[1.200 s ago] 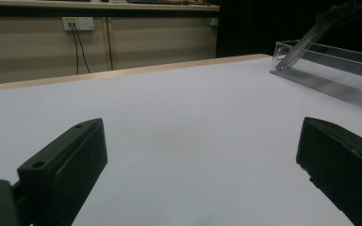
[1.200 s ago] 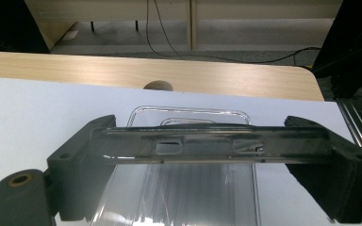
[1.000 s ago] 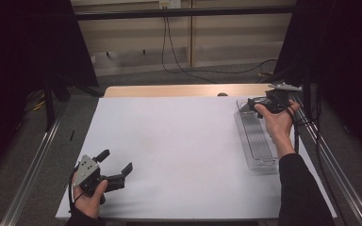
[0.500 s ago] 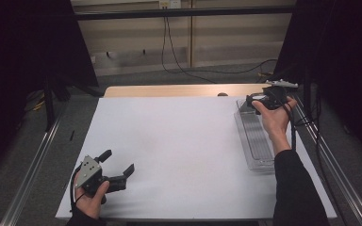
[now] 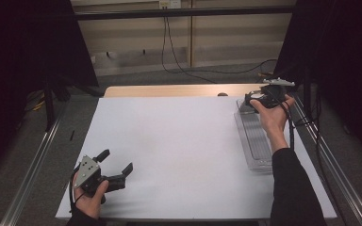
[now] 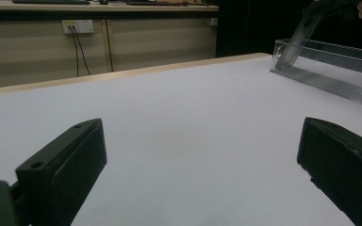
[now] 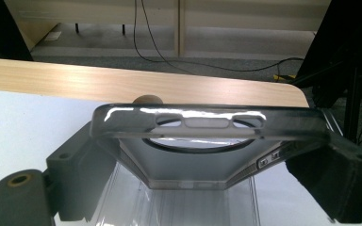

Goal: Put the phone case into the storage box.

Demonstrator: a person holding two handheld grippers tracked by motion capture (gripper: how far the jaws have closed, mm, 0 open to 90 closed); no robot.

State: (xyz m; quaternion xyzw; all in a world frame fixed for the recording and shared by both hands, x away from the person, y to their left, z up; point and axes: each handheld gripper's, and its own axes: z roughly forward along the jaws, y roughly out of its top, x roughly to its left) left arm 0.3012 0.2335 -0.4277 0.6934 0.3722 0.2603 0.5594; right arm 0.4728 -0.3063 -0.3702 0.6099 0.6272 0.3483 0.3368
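Note:
A clear phone case (image 7: 202,123) sits crosswise between the jaws of my right gripper (image 7: 209,141), which is shut on it. This gripper (image 5: 252,100) hovers over the far end of a long clear plastic tray (image 5: 257,141) at the table's right side. In the left gripper view the case (image 6: 294,44) hangs tilted above the tray (image 6: 330,52). My left gripper (image 5: 117,160) rests low at the near left of the white table, open, with nothing between its jaws (image 6: 202,150).
The white table top (image 5: 179,141) stretches between the two grippers. A wooden strip (image 5: 169,90) runs along its far edge. Metal rails (image 5: 33,169) flank both sides, and cables lie on the floor behind.
My right gripper has risen slightly and drawn toward the far end of the tray with the case in it. The left gripper has hardly moved.

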